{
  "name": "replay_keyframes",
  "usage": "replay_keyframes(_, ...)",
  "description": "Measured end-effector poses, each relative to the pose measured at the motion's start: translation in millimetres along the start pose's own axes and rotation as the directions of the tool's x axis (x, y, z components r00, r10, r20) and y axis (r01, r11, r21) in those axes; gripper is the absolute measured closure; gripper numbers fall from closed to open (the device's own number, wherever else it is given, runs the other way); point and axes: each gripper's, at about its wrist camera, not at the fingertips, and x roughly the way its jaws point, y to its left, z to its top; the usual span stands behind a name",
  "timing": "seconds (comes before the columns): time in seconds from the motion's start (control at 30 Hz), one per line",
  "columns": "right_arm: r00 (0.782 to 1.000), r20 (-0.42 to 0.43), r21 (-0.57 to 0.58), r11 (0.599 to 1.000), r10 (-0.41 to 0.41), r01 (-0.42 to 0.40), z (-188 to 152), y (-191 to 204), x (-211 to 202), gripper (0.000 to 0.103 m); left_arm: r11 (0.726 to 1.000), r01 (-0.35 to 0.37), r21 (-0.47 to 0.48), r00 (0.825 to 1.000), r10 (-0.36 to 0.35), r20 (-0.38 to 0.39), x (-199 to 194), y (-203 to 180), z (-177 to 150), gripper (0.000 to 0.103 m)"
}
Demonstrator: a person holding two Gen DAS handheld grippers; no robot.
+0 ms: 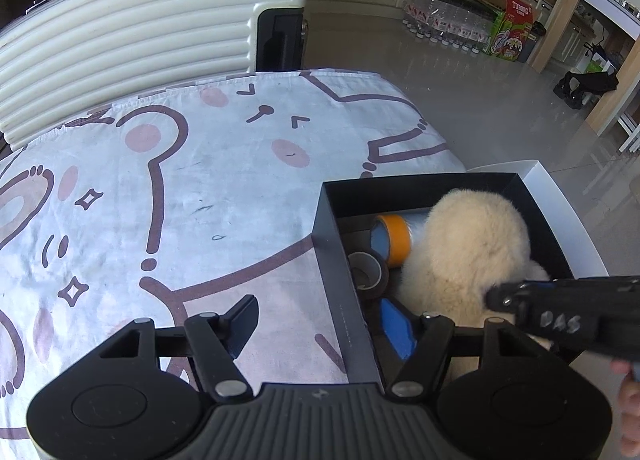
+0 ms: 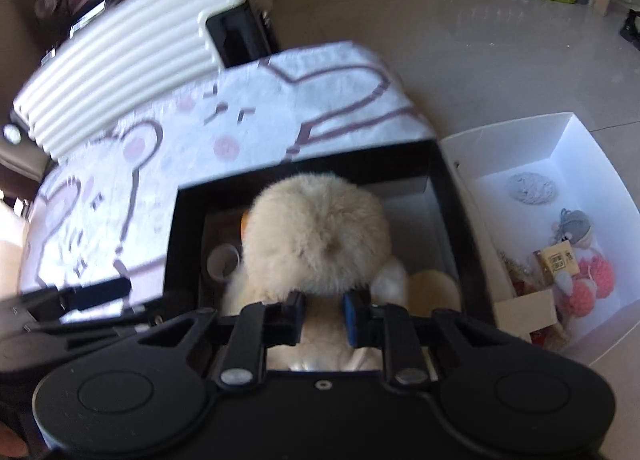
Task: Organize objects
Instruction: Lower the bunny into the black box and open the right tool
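Observation:
A cream plush toy [image 2: 320, 236] sits in a black box [image 2: 188, 228] on the table. My right gripper [image 2: 323, 320] is shut on the plush toy's lower body, over the box. In the left wrist view the plush toy [image 1: 472, 252] fills the black box [image 1: 340, 284], beside an orange tape roll [image 1: 392, 238] and a grey tape roll [image 1: 366, 270]. My left gripper [image 1: 320, 324] is open and empty, straddling the box's left wall. The right gripper [image 1: 560, 320] enters that view from the right.
A cartoon-print cloth [image 1: 180, 188] covers the table. A white ribbed suitcase [image 1: 132, 40] stands behind it. A white box [image 2: 560, 164] with small plush items and cards lies right of the black box. Bottles and cartons [image 1: 480, 28] stand on the floor.

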Motion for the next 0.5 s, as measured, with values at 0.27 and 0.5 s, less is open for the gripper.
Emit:
replay_keyframes(0.27,1.000,-0.007,-0.024,0.999,-0.026,0.026,-5,2,5,0.082,1.000,-0.010,0.002,1.000,0.010,0.004,-6,-1,-1,0.035)
replay_keyframes(0.5,0.999,0.053,0.031,1.000,0.000,-0.001,3,-6,-25,0.074,1.000,-0.014,-0.017,1.000,0.015,0.011,-20,-2,-4,0.035)
